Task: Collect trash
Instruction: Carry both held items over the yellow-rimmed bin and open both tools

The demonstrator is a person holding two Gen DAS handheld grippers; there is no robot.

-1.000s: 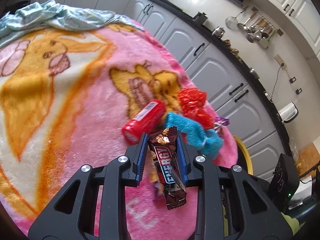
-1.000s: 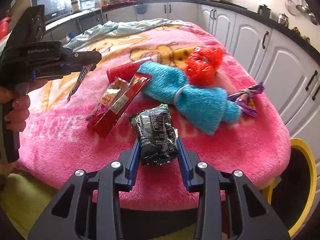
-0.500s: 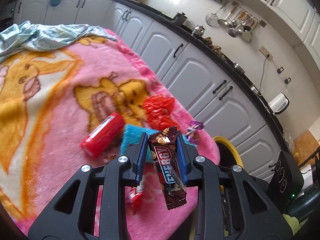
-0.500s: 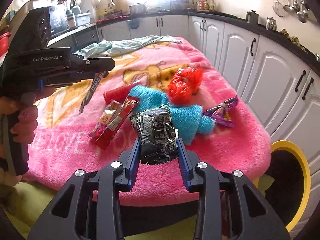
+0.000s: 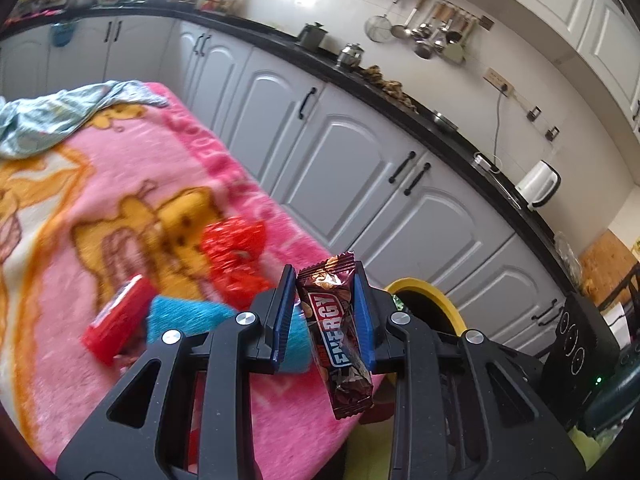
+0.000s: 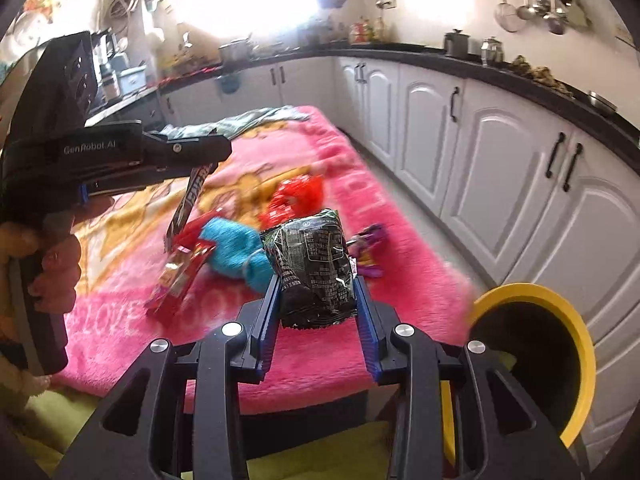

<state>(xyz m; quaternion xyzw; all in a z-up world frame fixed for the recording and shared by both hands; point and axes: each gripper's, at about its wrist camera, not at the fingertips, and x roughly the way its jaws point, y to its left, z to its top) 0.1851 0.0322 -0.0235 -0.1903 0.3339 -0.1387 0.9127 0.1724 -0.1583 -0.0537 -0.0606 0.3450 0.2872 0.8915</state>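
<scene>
My left gripper is shut on a brown "ENERGY" bar wrapper, held in the air above the table's right corner. Just beyond it stands a yellow-rimmed bin. In the right wrist view my right gripper is shut on a crumpled black snack packet, lifted over the pink blanket. The bin stands on the floor to its lower right. The left gripper shows at the left there, with the bar hanging from it.
On the blanket lie a red crumpled wrapper, a blue cloth, red packets and a purple wrapper. A person's hand grips the left tool. White cabinets line the right side, across a narrow strip of floor.
Both grippers have risen and swung toward the bin with their wrappers still held. The blanket's items have slid down and left in view, and the bin shows more fully.
</scene>
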